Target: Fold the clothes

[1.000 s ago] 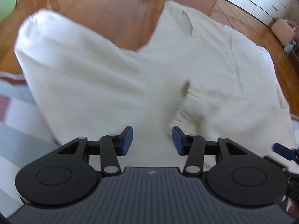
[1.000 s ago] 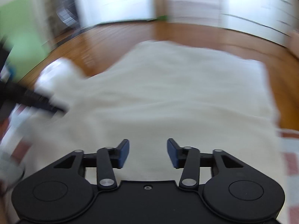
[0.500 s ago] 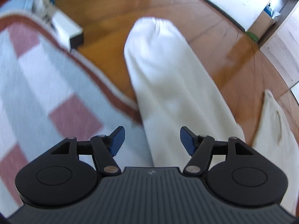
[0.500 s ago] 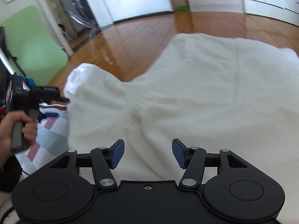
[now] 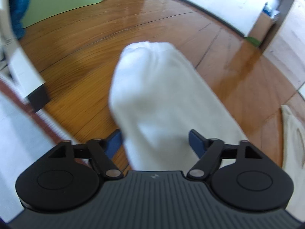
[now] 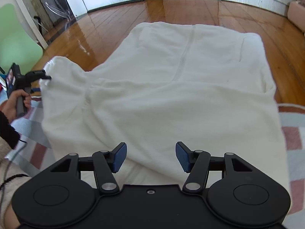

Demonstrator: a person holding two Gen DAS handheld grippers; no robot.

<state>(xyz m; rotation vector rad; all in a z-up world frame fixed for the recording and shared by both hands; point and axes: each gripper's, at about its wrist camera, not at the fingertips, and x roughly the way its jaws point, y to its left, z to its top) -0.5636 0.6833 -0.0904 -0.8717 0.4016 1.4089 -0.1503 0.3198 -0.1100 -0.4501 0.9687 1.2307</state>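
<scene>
A white sweatshirt (image 6: 171, 87) lies spread flat, partly on the wooden floor and partly on a checked rug. Its left sleeve (image 5: 160, 99) stretches away over the floorboards in the left wrist view. My left gripper (image 5: 155, 141) hangs over that sleeve with its jaws opening; the sleeve lies between the blue pads, which do not press on it. The right wrist view shows the left gripper (image 6: 30, 78) at the sleeve's outer edge, held by a hand (image 6: 15, 105). My right gripper (image 6: 151, 156) stands open above the sweatshirt's near hem, nothing gripped.
The checked rug (image 6: 293, 137) in pink, grey and white lies under the near side of the garment. A green panel (image 6: 15, 43) and white furniture (image 5: 21, 70) stand at the left. White doors and a cardboard box (image 5: 263, 26) line the far wall.
The left gripper swung away from the sweatshirt's body out to the sleeve, and its jaws spread wider. The right gripper's view steadied and shifted slightly, its jaws a little wider.
</scene>
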